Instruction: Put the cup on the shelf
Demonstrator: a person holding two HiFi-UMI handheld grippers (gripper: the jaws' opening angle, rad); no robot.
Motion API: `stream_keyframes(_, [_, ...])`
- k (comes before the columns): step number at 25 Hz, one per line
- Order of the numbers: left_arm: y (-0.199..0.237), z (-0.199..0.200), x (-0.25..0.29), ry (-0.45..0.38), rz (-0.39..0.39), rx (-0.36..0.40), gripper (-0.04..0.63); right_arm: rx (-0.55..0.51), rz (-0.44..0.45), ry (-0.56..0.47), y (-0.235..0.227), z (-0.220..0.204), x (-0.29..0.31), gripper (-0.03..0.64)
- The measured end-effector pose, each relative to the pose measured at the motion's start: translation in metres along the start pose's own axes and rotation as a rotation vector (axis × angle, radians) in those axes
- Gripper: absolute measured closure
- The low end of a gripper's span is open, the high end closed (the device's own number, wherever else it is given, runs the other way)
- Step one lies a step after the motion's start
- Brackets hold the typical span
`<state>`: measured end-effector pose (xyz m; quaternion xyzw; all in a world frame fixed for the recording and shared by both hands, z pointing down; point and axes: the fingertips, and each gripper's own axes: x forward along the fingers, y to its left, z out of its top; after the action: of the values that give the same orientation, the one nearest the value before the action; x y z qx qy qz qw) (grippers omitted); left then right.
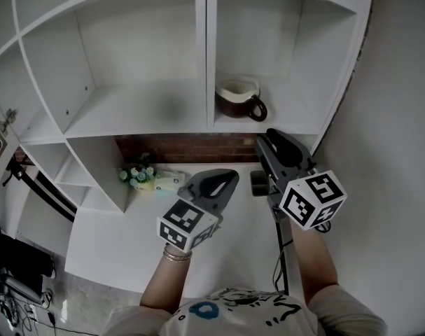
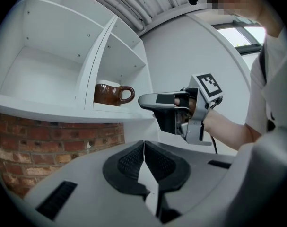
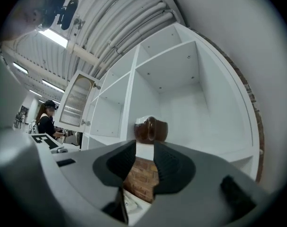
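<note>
Standing upright in the shelf's (image 1: 142,114) right compartment, the cup (image 1: 239,98) looks placed. Task judged complete. Right gripper (image 3: 144,160), at the cup's 5 o'clock in the head view, has jaws apart and empty. Left gripper (image 2: 143,157) has jaws together.

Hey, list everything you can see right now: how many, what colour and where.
cup: one, brown with a pale rim, standing in the shelf's right-hand compartment, handle to the right.
shelf: one, white, open compartments.
brick strip: one, red-brown, under the shelf board, behind the counter.
flowers: one small bunch, green and pale, on the counter near the bricks.
counter: one, white, below the shelf.
left gripper: one, grey, jaws together, empty, over the counter.
right gripper: one, grey, jaws apart with nothing between them, pointing towards the cup.
</note>
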<state>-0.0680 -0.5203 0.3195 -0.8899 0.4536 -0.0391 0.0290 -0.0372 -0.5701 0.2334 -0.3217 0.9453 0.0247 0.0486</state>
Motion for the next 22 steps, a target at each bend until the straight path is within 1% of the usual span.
stream_keyframes(7, [-0.015,-0.030,-0.007,0.048,-0.031,-0.026,0.577,0.075,0.020,0.072,0.003,-0.045,-0.018,0.502])
stream_keyframes(12, [-0.026,-0.050,-0.014,0.068,-0.064,-0.086,0.577,0.164,0.061,0.128,0.013,-0.083,-0.028,0.534])
stream_keyframes(15, [-0.030,-0.060,-0.022,0.075,-0.068,-0.112,0.577,0.193,0.082,0.153,0.022,-0.101,-0.037,0.554])
stream_keyframes(19, [-0.038,-0.074,-0.028,0.087,-0.075,-0.157,0.577,0.226,0.107,0.199,0.033,-0.125,-0.049,0.563])
stream_keyframes(22, [-0.048,-0.084,-0.030,0.102,-0.087,-0.181,0.577,0.229,0.136,0.224,0.044,-0.136,-0.054,0.568])
